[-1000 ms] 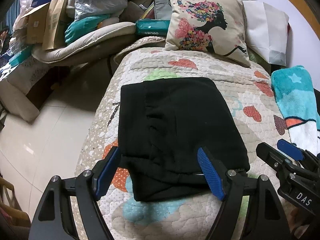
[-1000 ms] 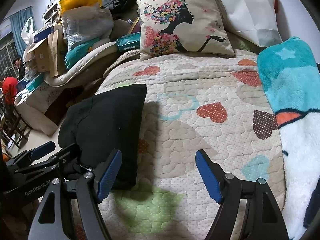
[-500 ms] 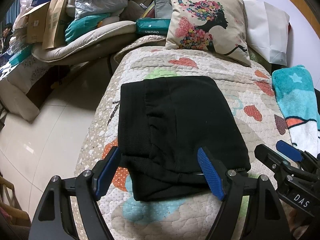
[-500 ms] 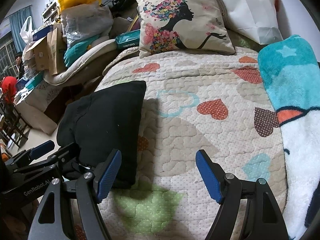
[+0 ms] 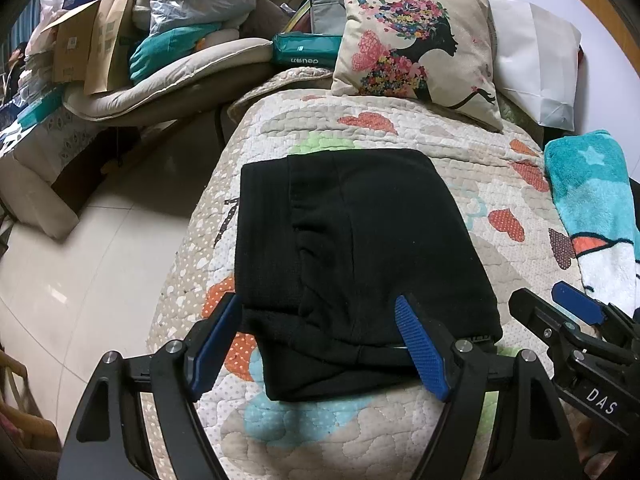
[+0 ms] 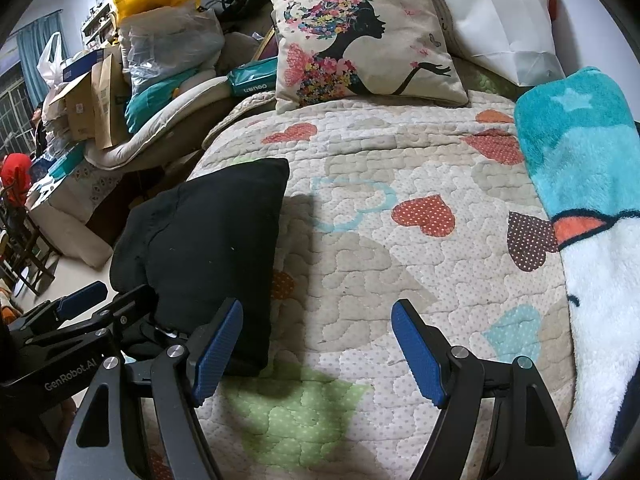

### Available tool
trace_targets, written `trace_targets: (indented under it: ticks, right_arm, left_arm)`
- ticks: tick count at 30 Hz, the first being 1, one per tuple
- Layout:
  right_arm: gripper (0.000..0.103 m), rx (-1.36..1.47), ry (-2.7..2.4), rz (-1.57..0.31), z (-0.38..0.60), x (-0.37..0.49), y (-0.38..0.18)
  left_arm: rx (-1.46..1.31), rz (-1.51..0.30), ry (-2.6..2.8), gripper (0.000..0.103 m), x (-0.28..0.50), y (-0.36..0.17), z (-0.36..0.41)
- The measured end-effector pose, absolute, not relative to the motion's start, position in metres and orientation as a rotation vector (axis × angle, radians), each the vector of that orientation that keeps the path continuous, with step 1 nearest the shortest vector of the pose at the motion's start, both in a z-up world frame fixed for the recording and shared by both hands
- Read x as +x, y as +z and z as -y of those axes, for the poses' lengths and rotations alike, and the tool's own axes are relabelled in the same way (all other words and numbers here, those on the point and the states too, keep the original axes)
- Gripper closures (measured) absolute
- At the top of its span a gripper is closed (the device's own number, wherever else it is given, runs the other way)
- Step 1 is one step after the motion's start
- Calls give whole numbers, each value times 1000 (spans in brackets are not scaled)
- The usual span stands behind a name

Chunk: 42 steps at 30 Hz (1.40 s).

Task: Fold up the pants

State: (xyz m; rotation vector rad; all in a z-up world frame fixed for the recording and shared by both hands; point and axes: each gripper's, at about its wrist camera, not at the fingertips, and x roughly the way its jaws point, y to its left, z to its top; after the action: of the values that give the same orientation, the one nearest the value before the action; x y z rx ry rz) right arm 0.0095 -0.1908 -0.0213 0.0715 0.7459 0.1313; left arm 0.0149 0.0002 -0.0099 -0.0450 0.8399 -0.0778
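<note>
The black pants [image 5: 352, 256] lie folded into a thick rectangle on the heart-patterned quilt [image 5: 460, 148], near the bed's left edge. They also show in the right wrist view [image 6: 208, 240]. My left gripper [image 5: 320, 344] is open and empty, its blue pads either side of the fold's near end, just above it. My right gripper [image 6: 316, 348] is open and empty over bare quilt to the right of the pants. The right gripper shows in the left wrist view [image 5: 576, 312], and the left gripper shows in the right wrist view [image 6: 80, 304].
A printed cushion [image 5: 416, 44] and a white pillow [image 5: 536, 60] lie at the bed's head. A teal and white fleece blanket [image 6: 580, 208] runs along the right side. Left of the bed are tiled floor [image 5: 80, 280] and piled boxes and bags [image 5: 120, 40].
Both grippers have drifted slightly back and up. The pants stay put and both grippers stay open.
</note>
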Motion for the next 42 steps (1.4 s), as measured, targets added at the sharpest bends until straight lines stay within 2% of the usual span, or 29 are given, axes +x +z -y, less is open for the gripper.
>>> trace_targets:
  ticks: [6, 10, 15, 19, 26, 32, 40, 41, 42]
  right_arm:
    - [21, 73, 131, -747, 191, 9, -22]
    - [21, 107, 154, -764, 195, 14, -21]
    - [21, 151, 211, -790, 195, 33, -6]
    - [21, 193, 265, -843, 191, 62, 1]
    - [21, 367, 376, -969, 190, 114, -23]
    - [21, 597, 511, -1044, 193, 134, -55]
    - [21, 680, 588, -1051, 178, 149, -77]
    - [22, 678, 595, -1048, 177, 150, -76]
    - [29, 674, 603, -1050, 175, 149, -75]
  left_arm:
    - [-59, -834, -98, 25, 17, -7, -5]
    - [-204, -794, -69, 25, 27, 8, -39]
    - [-361, -887, -69, 25, 59, 0, -72]
    - [-377, -971, -104, 25, 83, -4, -77]
    - [-434, -1145, -155, 25, 118, -34, -67]
    - [-516, -1129, -241, 24, 118, -51, -77]
    - [-595, -1101, -341, 23, 121, -60, -73]
    - [-594, -1101, -342, 30, 121, -60, -72]
    - [-596, -1103, -348, 36, 122, -59, -71]
